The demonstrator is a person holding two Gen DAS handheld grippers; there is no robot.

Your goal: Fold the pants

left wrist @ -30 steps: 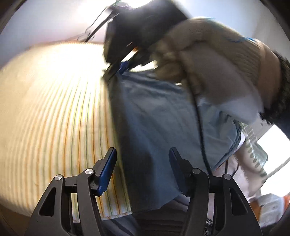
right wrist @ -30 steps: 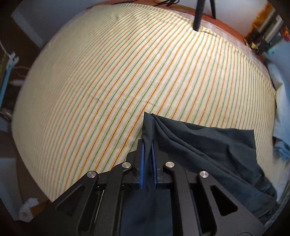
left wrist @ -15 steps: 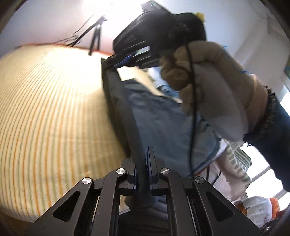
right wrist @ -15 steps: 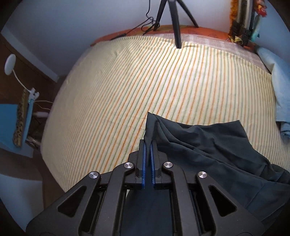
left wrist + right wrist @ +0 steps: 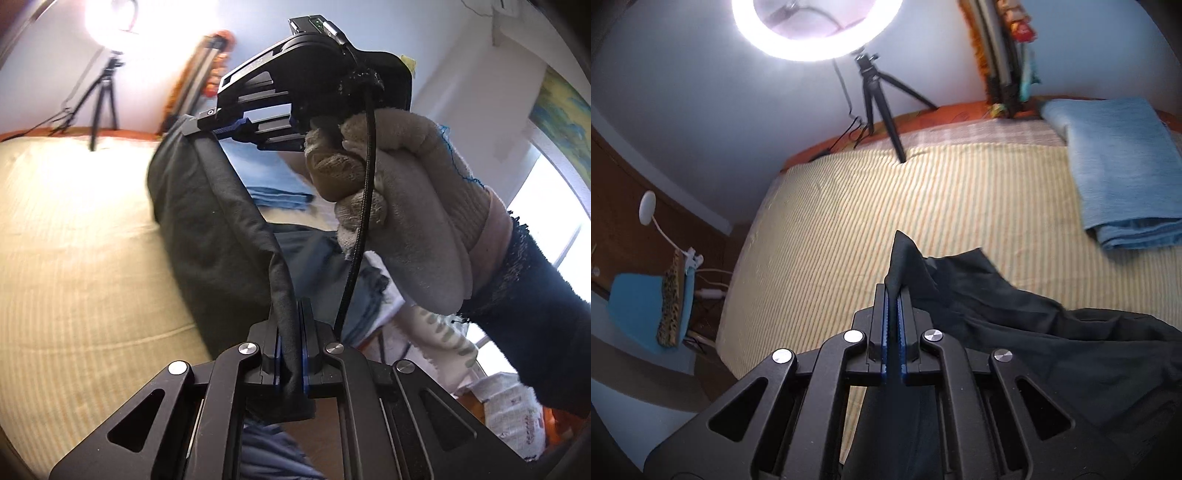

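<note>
The dark grey pants (image 5: 207, 236) hang stretched between both grippers above the striped bed (image 5: 74, 229). My left gripper (image 5: 291, 308) is shut on the rolled upper edge of the pants. In the left wrist view a gloved hand (image 5: 406, 206) holds my right gripper (image 5: 194, 125) higher up, and it is shut on the far end of that same edge. The right wrist view shows the right gripper (image 5: 894, 293) pinching a peak of the dark pants (image 5: 1034, 332). The rest of the cloth trails down to the right over the striped bed (image 5: 886, 206).
A folded blue towel (image 5: 1119, 166) lies at the bed's far right. A tripod (image 5: 879, 107) with a lit ring light (image 5: 816, 29) stands at the bed's far edge. A blue chair (image 5: 642, 310) stands left of the bed, and other laundry (image 5: 424, 332) is piled to its right.
My left gripper has shut on the pants' edge. Both grippers have risen and lifted the pants off the bed. The right gripper tilted up, bringing the ring light into view.
</note>
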